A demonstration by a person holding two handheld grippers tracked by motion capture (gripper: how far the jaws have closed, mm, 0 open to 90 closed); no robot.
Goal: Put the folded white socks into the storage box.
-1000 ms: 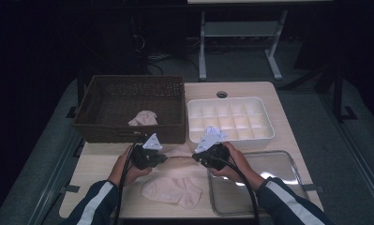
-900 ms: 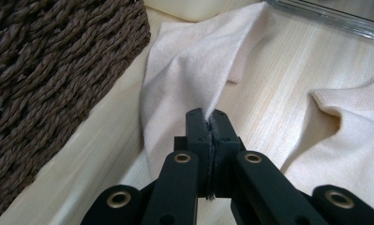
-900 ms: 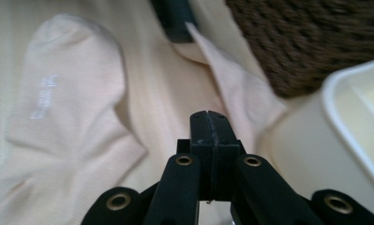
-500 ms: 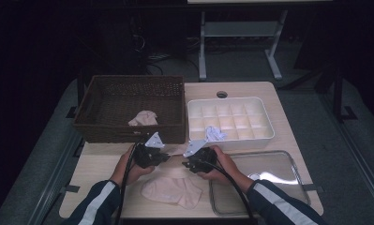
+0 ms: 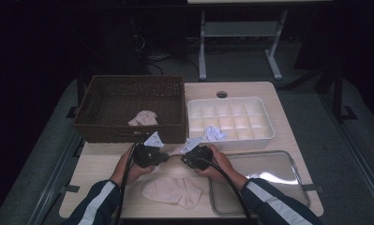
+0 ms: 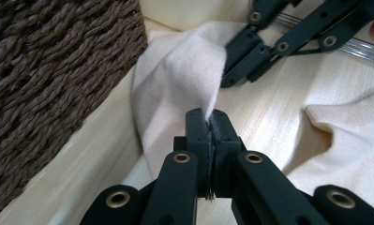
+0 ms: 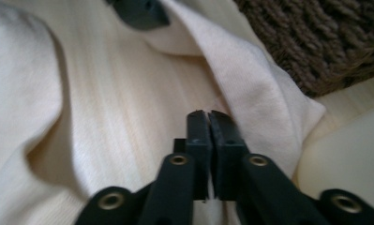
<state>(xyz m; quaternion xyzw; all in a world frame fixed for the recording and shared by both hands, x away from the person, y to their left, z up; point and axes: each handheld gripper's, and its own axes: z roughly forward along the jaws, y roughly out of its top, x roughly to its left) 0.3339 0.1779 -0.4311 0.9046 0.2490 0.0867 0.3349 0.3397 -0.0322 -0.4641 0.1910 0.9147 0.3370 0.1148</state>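
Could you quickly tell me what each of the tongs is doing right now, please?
Left tongs: shut on an edge of the cream cloth.
Right tongs: jaws closed; they look pinched on the same cloth.

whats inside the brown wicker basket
One crumpled pale pink cloth lies on the floor of the wicker basket, near its front wall. That front wall hides the strip of floor just behind it.

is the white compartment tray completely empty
No, a crumpled white cloth sits in a front cell of the white divided plastic tray.
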